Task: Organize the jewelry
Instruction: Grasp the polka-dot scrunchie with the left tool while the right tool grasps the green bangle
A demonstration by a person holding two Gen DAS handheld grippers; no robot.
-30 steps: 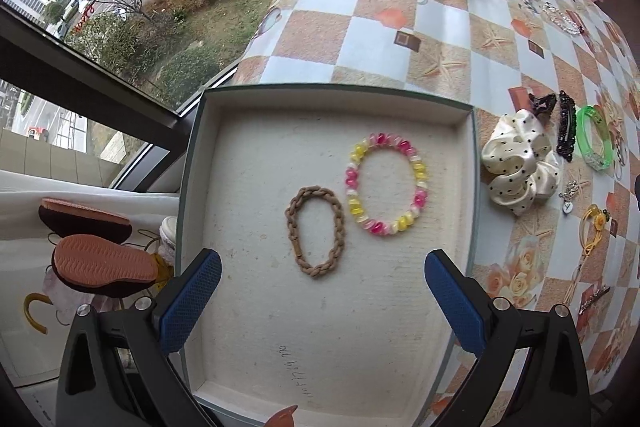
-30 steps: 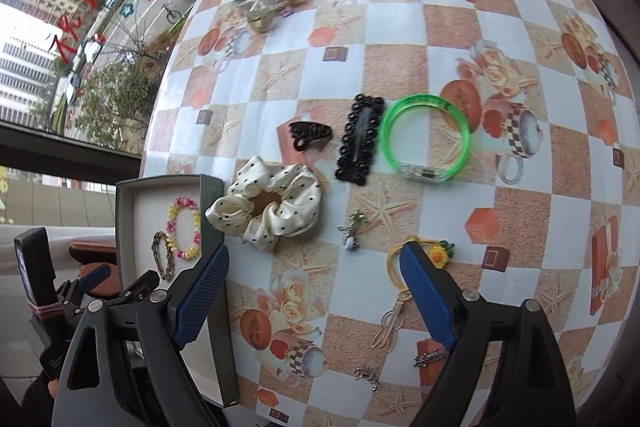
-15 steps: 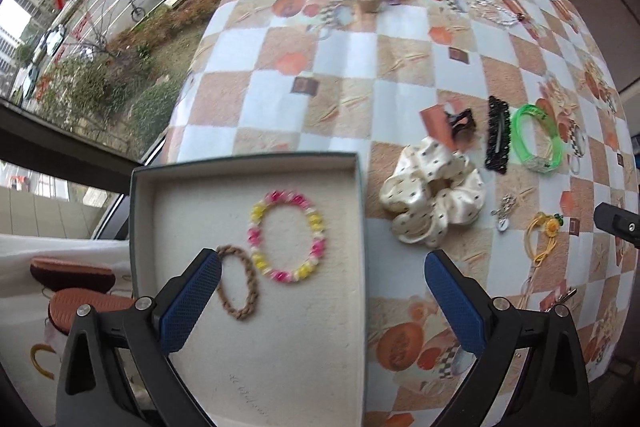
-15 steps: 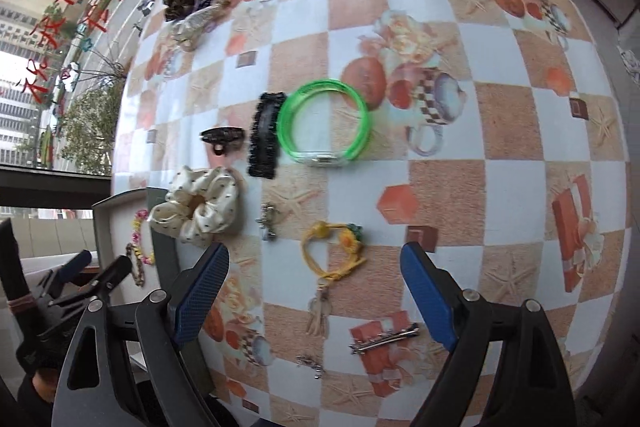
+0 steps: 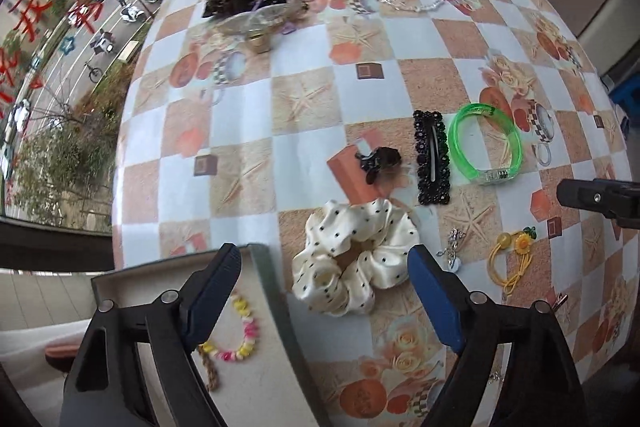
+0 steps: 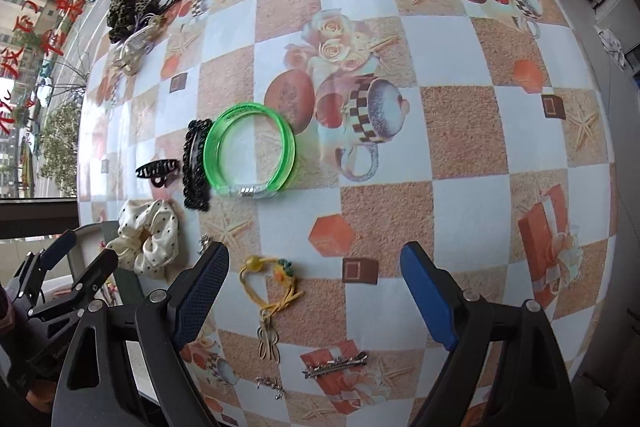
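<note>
Checkered in white, tan and orange, with printed starfish, roses and cups, the tabletop (image 5: 304,99) stands against a window that looks down on a street. Judging by the grey, pale-lined shallow tray (image 5: 276,291) that already holds a pink-and-yellow beaded bracelet (image 5: 240,327) and a brown braided cord bracelet (image 5: 212,373), the sorting is partly done and a fresh pickup is in hand. The left tool (image 5: 324,295) points steeply down with its blue-padded jaws apart; they have just been closing a little, with nothing clamped. Its left pad sits over the tray's corner, while the cream satin scrunchie with black dots (image 5: 354,263) lies between the pads, toward the right one. That scrunchie looks the likely next thing: the tool must drop over it, then pinch the soft folds. The right tool (image 6: 314,293) also points steeply down, jaws wide apart and empty, with the yellow cord bracelet with a bead and a flower charm (image 6: 276,283) between its pads, nearer the left. Farther ahead of it lies the translucent green plastic bangle (image 6: 250,155), touching the black beaded snap clip (image 6: 196,167).
</note>
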